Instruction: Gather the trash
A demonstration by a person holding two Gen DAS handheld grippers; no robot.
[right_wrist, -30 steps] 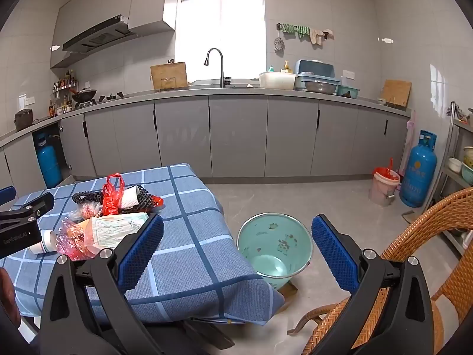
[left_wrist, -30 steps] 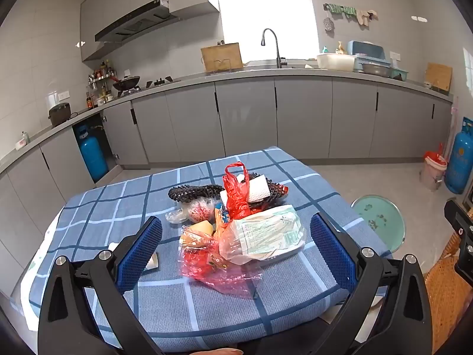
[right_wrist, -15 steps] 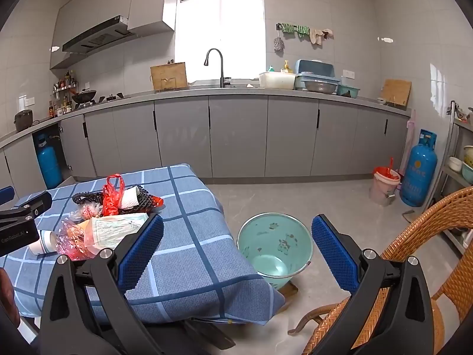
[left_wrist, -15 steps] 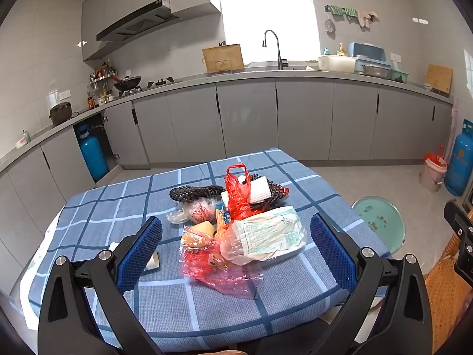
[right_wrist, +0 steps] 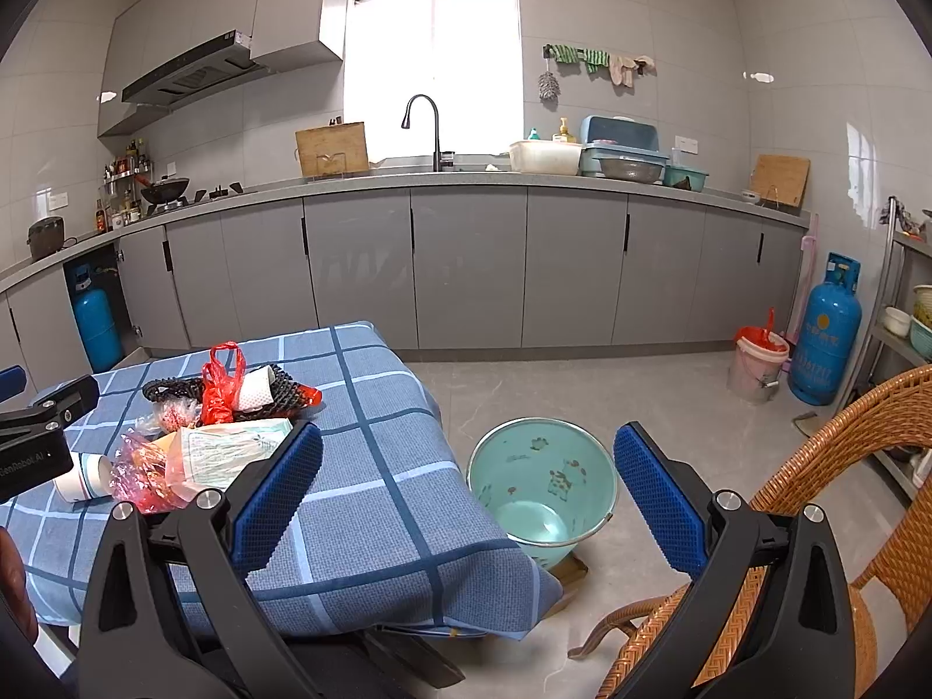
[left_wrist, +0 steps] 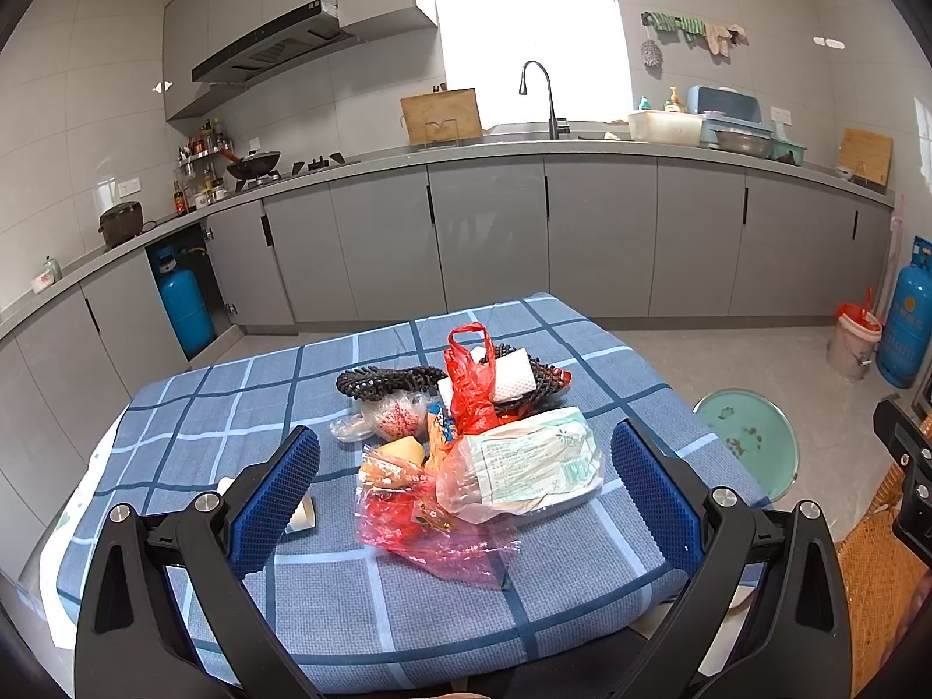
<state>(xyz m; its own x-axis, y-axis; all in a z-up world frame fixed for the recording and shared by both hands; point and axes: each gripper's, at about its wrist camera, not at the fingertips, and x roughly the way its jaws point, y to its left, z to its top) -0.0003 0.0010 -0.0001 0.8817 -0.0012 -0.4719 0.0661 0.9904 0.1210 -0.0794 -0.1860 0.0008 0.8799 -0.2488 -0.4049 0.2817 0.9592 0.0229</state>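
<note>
The trash heap (left_wrist: 466,437) lies on the tabletop (left_wrist: 326,600) dead ahead of the left gripper (left_wrist: 466,495), whose jaws gape empty around it, while the right gripper (right_wrist: 466,501), jaws likewise spread, faces the green bucket (right_wrist: 542,489) on the floor instead, heap off to its left.

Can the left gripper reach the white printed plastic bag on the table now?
Probably yes: the left gripper is open, and the white printed plastic bag lies on top of the pile between its fingers, with nothing covering it.
</note>
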